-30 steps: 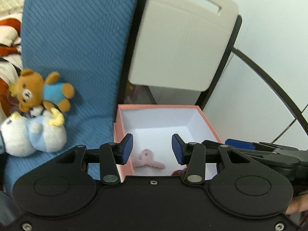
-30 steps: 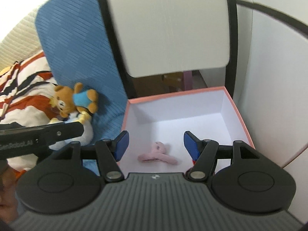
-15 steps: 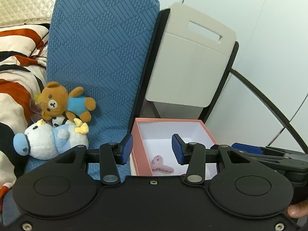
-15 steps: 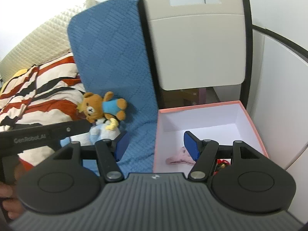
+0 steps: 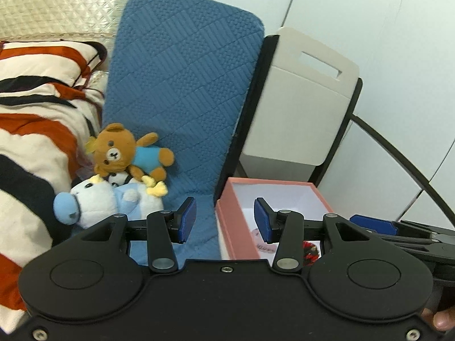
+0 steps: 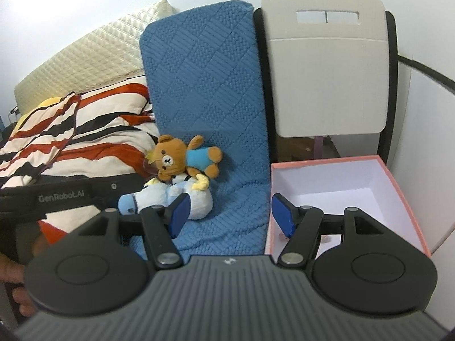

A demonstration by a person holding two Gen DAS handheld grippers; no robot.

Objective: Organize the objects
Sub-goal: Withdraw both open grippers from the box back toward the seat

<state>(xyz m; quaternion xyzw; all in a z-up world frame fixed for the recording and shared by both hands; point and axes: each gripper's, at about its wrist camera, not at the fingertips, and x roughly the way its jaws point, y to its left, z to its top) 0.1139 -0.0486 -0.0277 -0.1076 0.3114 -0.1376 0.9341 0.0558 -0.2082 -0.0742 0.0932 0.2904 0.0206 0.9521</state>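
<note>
— Holding anything right now?

— No. My left gripper [image 5: 224, 220] has its jaws spread wide with nothing between the blue pads, and my right gripper [image 6: 231, 213] is the same, wide apart and bare.

— Where are the toys?

— A brown teddy bear [image 5: 125, 150] in a blue shirt lies on the blue quilted cover [image 5: 182, 79], resting on top of a pale blue and white plush [image 5: 105, 201]. From the right wrist I see the same pair, the bear [image 6: 182, 157] touching the plush [image 6: 173, 199] beneath it, just beyond my left-hand finger.

— And the box?

— The pink box [image 5: 227, 224] stands open, right beside the blue cover, in front of a beige folding chair [image 5: 298, 108]. Its inside is white. Through the left wrist view I catch a pink fluffy thing [image 5: 266, 245] and something red [image 5: 310, 251] on the bottom, both mostly hidden behind my finger, so I cannot say what they are. In the right wrist view, the box wall [image 6: 395, 196] runs along the right.

— What's on the far left?

— A striped red, black and cream blanket [image 6: 85, 136], with a cream quilted headboard [image 6: 93, 54] behind it.
</note>
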